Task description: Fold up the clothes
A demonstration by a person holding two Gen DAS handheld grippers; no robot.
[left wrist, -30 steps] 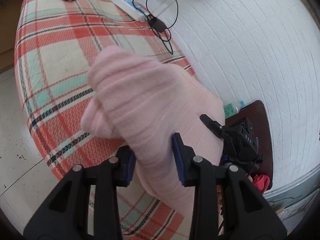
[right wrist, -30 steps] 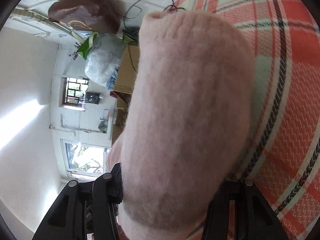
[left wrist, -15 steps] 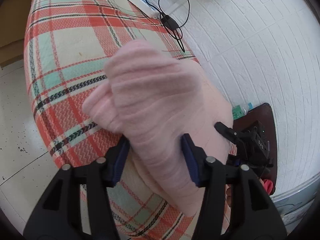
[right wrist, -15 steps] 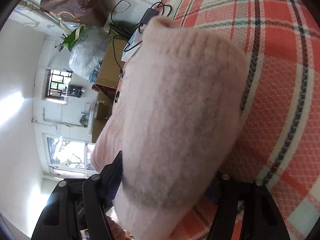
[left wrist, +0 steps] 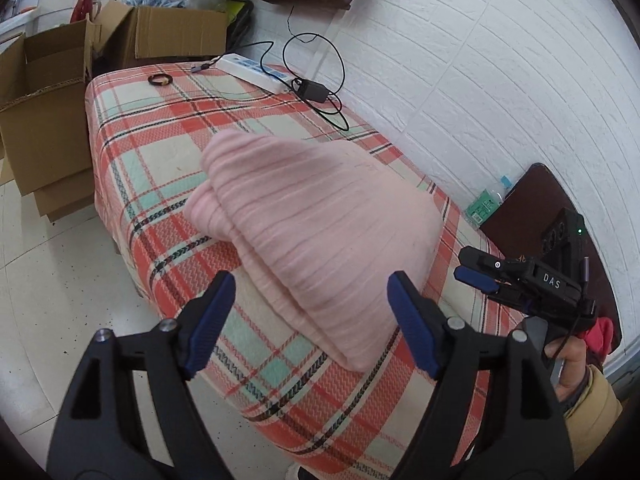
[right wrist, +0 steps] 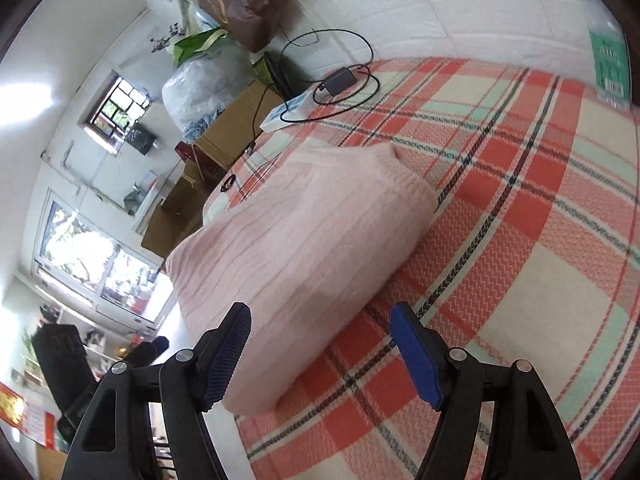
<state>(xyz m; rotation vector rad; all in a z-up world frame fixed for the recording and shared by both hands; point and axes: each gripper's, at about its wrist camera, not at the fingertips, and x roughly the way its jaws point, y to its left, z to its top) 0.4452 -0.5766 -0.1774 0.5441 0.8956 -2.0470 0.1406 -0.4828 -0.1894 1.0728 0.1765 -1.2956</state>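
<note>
Left wrist view first: the left gripper (left wrist: 310,320) hangs with its jaws spread wide, blue ribbed pads bare, nothing between them. Just beyond lies the pink sweater (left wrist: 320,232), a soft ribbed knit folded into a thick, rounded bundle, resting on the plaid blanket (left wrist: 160,160). That blanket is a coarse weave in coral, mint and cream with dark herringbone stripes, draped over a rounded surface. At the far end sit a white power strip (left wrist: 256,70), a black adapter (left wrist: 312,90) with looping cable, and a small dark ring (left wrist: 161,79). Open corrugated cardboard boxes (left wrist: 44,92) stand on the tiled floor to the left. A white embossed brick-pattern wall (left wrist: 480,80) runs along the right. This view alone catches the right gripper (left wrist: 476,272) from the side, black body marked DAS, held beside the sweater's near right corner, apart from it.

Right wrist view now: the right gripper (right wrist: 320,344) shows jaws parted too, pads clear of the cloth. The sweater (right wrist: 304,236) lies ahead and to the left, fuzzy nap and faint darker ribs showing. Only here: bright windows (right wrist: 92,264), a bubble-wrapped bundle (right wrist: 208,88) and a green-labelled bottle (right wrist: 608,56) at the blanket's edge.
</note>
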